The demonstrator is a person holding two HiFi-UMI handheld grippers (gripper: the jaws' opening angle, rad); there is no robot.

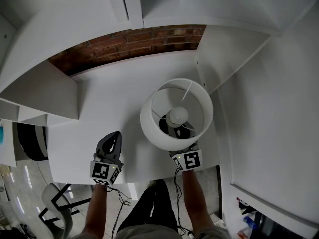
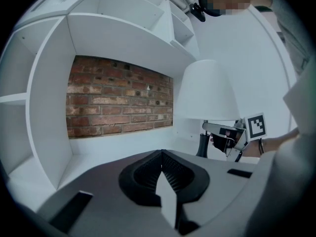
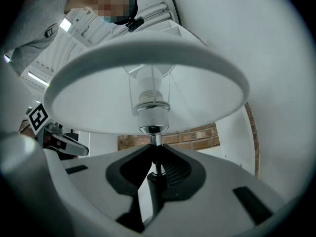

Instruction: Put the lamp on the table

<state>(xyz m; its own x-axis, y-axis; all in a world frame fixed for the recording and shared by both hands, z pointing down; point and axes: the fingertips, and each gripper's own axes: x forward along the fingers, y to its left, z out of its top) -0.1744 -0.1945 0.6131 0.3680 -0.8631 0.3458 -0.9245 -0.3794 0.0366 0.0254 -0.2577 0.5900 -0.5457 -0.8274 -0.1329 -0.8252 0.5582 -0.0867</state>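
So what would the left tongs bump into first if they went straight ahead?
Nothing stands in front of the left tongs. They tilt a bit downward, so they'd probably touch the bare white table first, or else the brick wall behind it. The lamp is off to the side.

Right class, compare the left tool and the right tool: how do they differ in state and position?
The left tool's jaws are together with nothing between them; the right tool's jaws are shut on the lamp's thin stem. The left tool sits in the open over the table; the right tool is tucked under the shade. Both carry a marker cube.
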